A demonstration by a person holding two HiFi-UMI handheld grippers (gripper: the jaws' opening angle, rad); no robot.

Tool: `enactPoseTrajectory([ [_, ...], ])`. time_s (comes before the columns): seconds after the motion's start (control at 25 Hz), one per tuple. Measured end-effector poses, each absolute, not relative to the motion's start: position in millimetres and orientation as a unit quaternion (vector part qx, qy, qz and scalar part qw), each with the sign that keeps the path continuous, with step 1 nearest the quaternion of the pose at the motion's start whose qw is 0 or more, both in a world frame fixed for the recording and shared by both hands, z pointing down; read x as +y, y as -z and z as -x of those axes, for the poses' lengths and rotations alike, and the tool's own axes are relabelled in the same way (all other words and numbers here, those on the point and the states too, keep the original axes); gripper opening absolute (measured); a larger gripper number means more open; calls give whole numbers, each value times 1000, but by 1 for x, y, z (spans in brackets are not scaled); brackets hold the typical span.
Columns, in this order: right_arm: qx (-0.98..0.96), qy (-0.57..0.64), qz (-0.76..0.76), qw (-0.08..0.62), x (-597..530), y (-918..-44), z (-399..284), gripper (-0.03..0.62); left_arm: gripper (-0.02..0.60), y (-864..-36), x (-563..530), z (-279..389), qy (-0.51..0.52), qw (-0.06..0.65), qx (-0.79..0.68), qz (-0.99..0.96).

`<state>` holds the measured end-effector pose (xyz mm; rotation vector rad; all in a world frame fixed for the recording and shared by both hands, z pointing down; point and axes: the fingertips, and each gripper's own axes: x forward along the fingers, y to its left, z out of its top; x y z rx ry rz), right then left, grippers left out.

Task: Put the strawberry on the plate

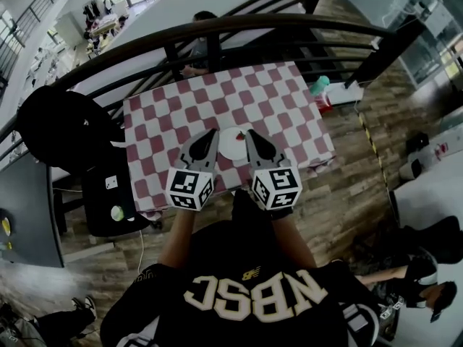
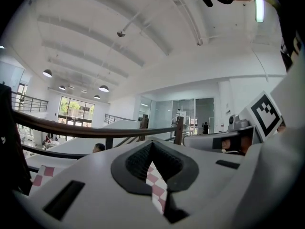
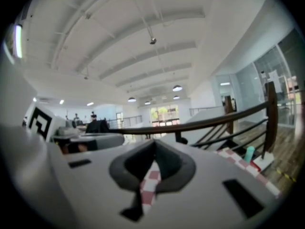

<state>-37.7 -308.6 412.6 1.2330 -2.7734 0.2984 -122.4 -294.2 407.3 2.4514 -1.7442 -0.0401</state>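
Note:
A white plate lies on the red-and-white checked table, near its front edge. A small red strawberry rests on the plate's right part. My left gripper hovers at the plate's left rim and my right gripper at its right rim, both pointing away from me. In the left gripper view the jaws meet at the tips with nothing between them. The right gripper view shows its jaws closed the same way, empty, with only checked cloth visible through the hollow.
A dark curved railing runs behind the table, and a person sits beyond it. A black round chair and a black box stand to the left. A teal bottle sits off the table's right corner.

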Motion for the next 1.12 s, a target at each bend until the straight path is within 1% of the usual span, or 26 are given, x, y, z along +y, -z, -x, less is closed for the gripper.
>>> enactPoseTrajectory([
  [0.2,-910,-74,-407,28,-304,-400,40,18,8,-391,-295,127,37,49,-595,-801],
  [0.4,-909,-66,-409,32,-306,-402,38,18,8,-388,-300,119,36,44,-591,-805],
  [0.52,-911,-63,-407,35,-309,-403,42,18,8,-388,-301,119,41,53,-588,-806],
  [0.72,-907,-57,-415,38,-317,-401,40,18,8,-372,-304,111,85,83,-573,-811],
  [0.8,-906,-57,-418,39,-321,-402,40,18,8,-367,-307,111,95,84,-572,-811],
  [0.92,-905,-55,-421,37,-327,-402,40,18,9,-369,-313,115,79,65,-585,-804],
  [1.12,-904,-51,-423,40,-342,-404,40,18,8,-379,-327,127,8,0,-621,-784],
])
